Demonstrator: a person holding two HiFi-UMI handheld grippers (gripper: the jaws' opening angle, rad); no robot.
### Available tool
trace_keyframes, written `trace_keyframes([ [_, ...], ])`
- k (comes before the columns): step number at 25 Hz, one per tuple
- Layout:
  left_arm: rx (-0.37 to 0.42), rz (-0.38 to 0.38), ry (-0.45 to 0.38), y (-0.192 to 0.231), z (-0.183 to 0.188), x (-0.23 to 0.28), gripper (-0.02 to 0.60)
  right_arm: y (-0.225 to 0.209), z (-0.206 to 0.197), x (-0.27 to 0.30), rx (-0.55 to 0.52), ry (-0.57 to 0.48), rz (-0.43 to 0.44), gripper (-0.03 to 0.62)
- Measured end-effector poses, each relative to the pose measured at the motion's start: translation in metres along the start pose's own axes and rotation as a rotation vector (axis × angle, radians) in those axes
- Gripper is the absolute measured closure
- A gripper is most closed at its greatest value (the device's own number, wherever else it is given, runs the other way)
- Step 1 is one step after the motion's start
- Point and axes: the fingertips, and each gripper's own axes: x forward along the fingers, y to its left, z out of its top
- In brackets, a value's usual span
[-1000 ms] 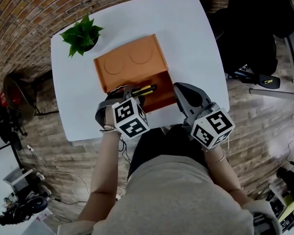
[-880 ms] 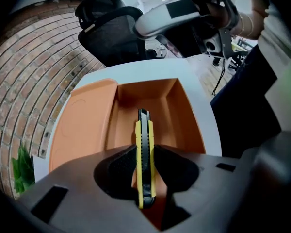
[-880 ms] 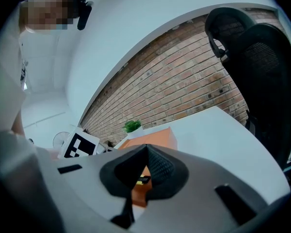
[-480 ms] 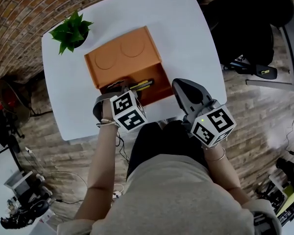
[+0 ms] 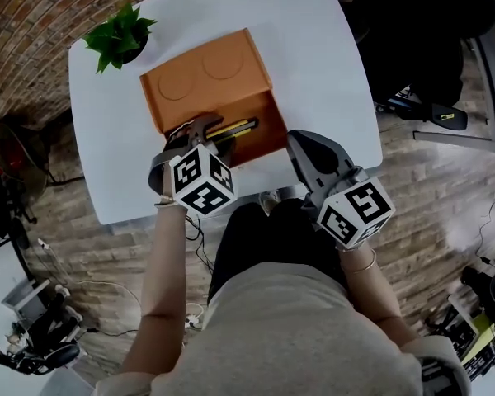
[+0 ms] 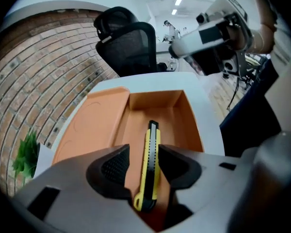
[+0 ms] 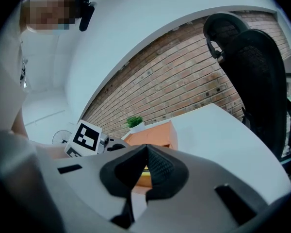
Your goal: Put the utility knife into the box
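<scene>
The orange box (image 5: 259, 144) stands open on the white table (image 5: 313, 48), its lid (image 5: 200, 82) folded back flat. The yellow and black utility knife (image 5: 234, 128) lies inside the box along its floor. My left gripper (image 5: 201, 132) reaches into the box from the near side. In the left gripper view the knife (image 6: 151, 161) runs lengthwise between the jaws of that gripper (image 6: 143, 152), which are opening; a gap shows beside the left pad. My right gripper (image 5: 302, 143) hovers at the table's near edge, right of the box, shut and empty, its pads (image 7: 157, 166) meeting.
A small potted plant (image 5: 115, 35) sits at the table's far left corner. A black office chair (image 5: 425, 31) stands off the table's right side. Brick flooring surrounds the table, with cables and gear at the lower left.
My left gripper's jaws have widened around the knife, which now rests in the box. The left gripper has shifted slightly left. The right gripper has barely moved.
</scene>
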Motion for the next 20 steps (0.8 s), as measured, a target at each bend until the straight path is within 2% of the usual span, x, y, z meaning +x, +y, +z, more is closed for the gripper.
trace_keyframes([
  [6, -0.165, 0.104, -0.209, 0.021, 0.03, -0.051, 0.416, 0.01, 0.007, -0.003, -0.017, -0.022, 0.032, 0.595],
  [14, -0.533, 0.111, -0.519, 0.032, 0.048, -0.12, 0.42, 0.037, 0.032, 0.006, -0.111, -0.037, 0.113, 0.595],
  [18, -0.7, 0.171, -0.598, 0.039, 0.044, -0.14, 0.512, 0.054, 0.046, 0.011, -0.158, -0.048, 0.153, 0.595],
  [20, -0.756, 0.179, -0.636, 0.039, 0.043, -0.147, 0.538, 0.063, 0.053, 0.013, -0.186, -0.052, 0.171, 0.595],
])
